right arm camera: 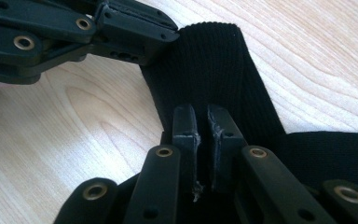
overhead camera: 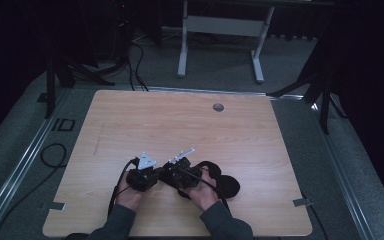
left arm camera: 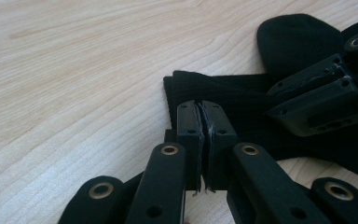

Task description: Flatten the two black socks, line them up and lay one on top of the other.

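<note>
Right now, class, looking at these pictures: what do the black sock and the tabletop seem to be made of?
The black sock looks like knitted fabric, matte: fine ribs run along it and it folds softly. The tabletop looks like pale wood or a wood-grain laminate, smooth with a slight sheen; grain lines show, but which of the two is unclear.

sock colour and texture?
Plain black sock, fine ribbed knit, no pattern. Shows best in the right gripper view.

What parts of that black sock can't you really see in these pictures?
- High view: most of the black sock lies under the hands and both grippers; it is small and dark.
- Left gripper view: the sock's far end is cut off by the right edge and covered by the right gripper.
- Right gripper view: the left gripper hides the cuff's corner.
</note>
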Demonstrator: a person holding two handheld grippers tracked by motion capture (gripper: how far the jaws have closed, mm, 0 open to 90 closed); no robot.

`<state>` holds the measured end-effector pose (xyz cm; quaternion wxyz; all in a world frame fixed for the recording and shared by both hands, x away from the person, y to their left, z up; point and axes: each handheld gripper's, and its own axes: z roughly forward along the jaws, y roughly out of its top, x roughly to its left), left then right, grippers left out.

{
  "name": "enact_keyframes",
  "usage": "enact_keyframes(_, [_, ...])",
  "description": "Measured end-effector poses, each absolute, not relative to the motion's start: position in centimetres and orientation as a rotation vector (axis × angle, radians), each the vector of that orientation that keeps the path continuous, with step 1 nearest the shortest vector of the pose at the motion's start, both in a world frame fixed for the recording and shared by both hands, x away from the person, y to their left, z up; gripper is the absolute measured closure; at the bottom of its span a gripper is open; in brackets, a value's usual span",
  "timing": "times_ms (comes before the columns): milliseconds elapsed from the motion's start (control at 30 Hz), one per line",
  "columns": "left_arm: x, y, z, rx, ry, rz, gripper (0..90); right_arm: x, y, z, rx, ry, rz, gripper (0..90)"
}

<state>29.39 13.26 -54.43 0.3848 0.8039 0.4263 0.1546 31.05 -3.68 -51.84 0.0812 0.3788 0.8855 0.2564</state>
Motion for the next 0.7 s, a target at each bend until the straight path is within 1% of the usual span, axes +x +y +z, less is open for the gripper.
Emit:
enact_keyframes(400, [29.51,12.99,-54.57,2.050,1.080,0.396,86.9,30.76,-3.81,-51.22,1.131,2.620,0.775,82.1])
enact_keyframes(700, [29.49,12.85,-54.59,2.049,1.082,0.398,86.4,30.87,-3.73,-51.46,1.132,2.636,0.765,82.1])
